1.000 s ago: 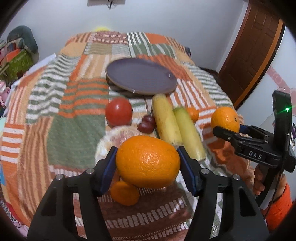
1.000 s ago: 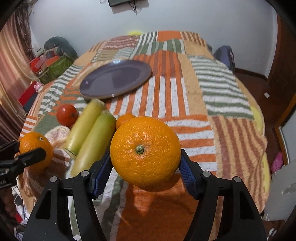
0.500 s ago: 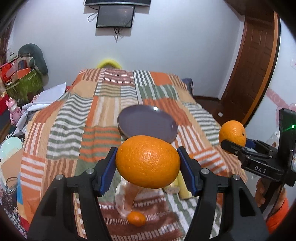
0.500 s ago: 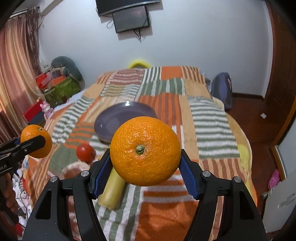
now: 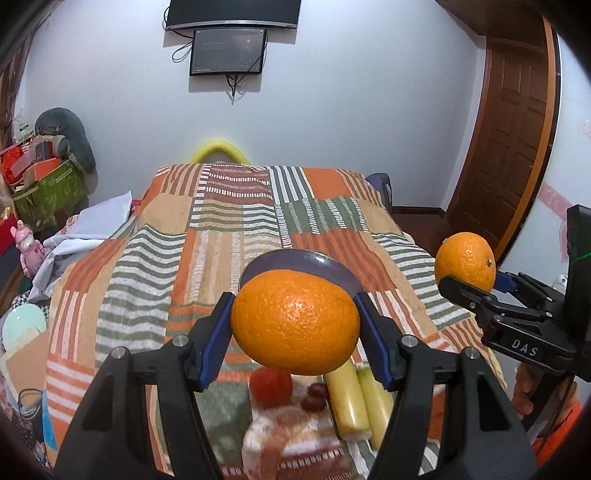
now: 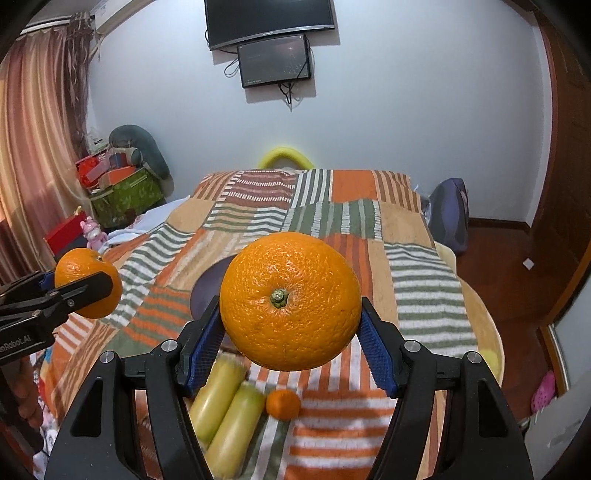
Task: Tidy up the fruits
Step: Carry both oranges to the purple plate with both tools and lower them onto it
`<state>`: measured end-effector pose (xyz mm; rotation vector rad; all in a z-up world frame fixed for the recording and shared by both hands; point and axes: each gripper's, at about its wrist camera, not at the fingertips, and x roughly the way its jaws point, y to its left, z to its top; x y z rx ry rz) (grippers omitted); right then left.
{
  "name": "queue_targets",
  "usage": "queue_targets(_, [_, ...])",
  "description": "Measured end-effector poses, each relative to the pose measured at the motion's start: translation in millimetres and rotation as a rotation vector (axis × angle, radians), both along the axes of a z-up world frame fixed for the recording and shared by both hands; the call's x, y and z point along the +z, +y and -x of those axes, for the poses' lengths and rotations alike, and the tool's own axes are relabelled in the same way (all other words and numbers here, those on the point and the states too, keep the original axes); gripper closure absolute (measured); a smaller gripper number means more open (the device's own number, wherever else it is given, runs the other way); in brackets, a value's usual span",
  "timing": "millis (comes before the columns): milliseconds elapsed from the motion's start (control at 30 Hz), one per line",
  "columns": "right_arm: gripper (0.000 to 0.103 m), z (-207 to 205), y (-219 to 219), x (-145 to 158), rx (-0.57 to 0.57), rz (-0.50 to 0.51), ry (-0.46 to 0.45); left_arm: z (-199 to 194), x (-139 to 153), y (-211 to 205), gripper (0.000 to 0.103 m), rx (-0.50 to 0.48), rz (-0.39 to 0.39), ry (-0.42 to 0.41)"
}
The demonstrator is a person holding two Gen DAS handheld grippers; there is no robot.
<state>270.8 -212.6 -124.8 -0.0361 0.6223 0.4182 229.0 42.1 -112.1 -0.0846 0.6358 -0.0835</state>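
Below your left jaws, a bed with an orange, green and tan striped patchwork quilt [image 5: 207,266] runs back to a pale wall carrying a dark television [image 5: 231,14] and a smaller screen [image 5: 228,51], with a brown wooden door [image 5: 509,147] off to the right. Just beyond the jaws a dark purple plate [image 5: 317,264] lies on the quilt, and what shows of it is bare. Your left gripper [image 5: 295,325] has its blue pads pressed against both sides of a large orange [image 5: 295,321], held clear above the bed; its skin is bright and pebbled. Under the jaws sit a red tomato [image 5: 271,386], two dark grapes [image 5: 314,397], two pale yellow-green cylinders [image 5: 360,400] side by side and a blurred pinkish piece [image 5: 280,435]. To the right, level with the jaws, your right gripper [image 5: 469,273] grips a second orange [image 5: 465,260]. From the right wrist, the same quilt [image 6: 417,273] fills the ground under the jaws, with pink curtains [image 6: 40,147] on the left and wooden floor [image 6: 517,258] on the right. The plate [image 6: 207,284] peeks out behind the jaws, mostly hidden. Your right gripper [image 6: 291,332] is closed on its orange [image 6: 290,301], green stem scar facing the camera, raised off the quilt. Beneath the jaws lie the two cylinders [image 6: 225,402] and, touching the right one, a small mandarin [image 6: 283,404]. Left of the jaws, your left gripper [image 6: 79,282] clamps its orange [image 6: 86,282].
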Motion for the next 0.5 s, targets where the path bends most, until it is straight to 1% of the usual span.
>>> queue_targets(333, [0.037, -35.6, 16.5, -12.4, 0.017, 0.038, 0.002, -48.8, -11.3, 6.3, 0.039, 0.018, -0.008, 0.007])
queue_targets(500, [0.037, -57.0, 25.8, -20.2, 0.026, 0.062, 0.005, -76.2, -21.1, 11.1, 0.039, 0.033, -0.005, 0.026])
